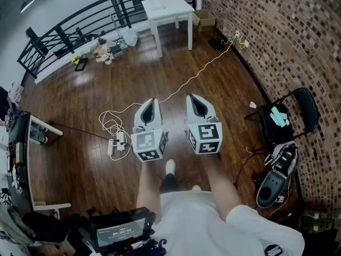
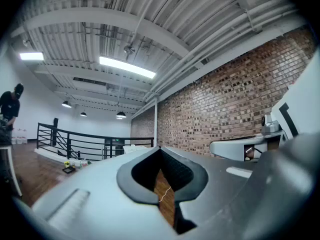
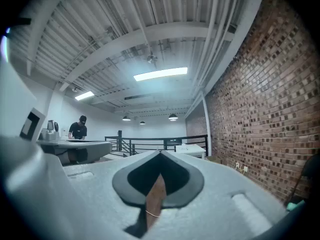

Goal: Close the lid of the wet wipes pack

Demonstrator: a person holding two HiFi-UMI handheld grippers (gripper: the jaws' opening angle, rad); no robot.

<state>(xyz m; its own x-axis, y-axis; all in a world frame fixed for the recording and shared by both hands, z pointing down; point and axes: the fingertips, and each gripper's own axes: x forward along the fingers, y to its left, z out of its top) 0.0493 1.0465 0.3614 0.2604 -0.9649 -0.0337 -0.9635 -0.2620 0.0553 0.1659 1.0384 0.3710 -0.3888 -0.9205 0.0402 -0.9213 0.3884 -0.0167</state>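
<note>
No wet wipes pack can be made out in any view. In the head view my left gripper [image 1: 151, 102] and right gripper [image 1: 192, 97] are held side by side at waist height over the brown wooden floor [image 1: 80, 105], pointing away from me. Both are shut with nothing between their tips. In the left gripper view the left gripper [image 2: 160, 149] has its tips meeting, with a sliver of floor showing behind them. The right gripper view shows the same for the right gripper [image 3: 160, 154]. Both cameras look up at the ceiling and a brick wall.
A white table [image 1: 166, 8] stands far ahead by a black railing [image 1: 80, 23]. A white cable [image 1: 197, 73] and a power strip [image 1: 120, 140] lie on the floor. A black folding chair [image 1: 282, 119] with a teal item stands by the brick wall [image 1: 266, 31]. A desk [image 1: 21, 159] is at the left.
</note>
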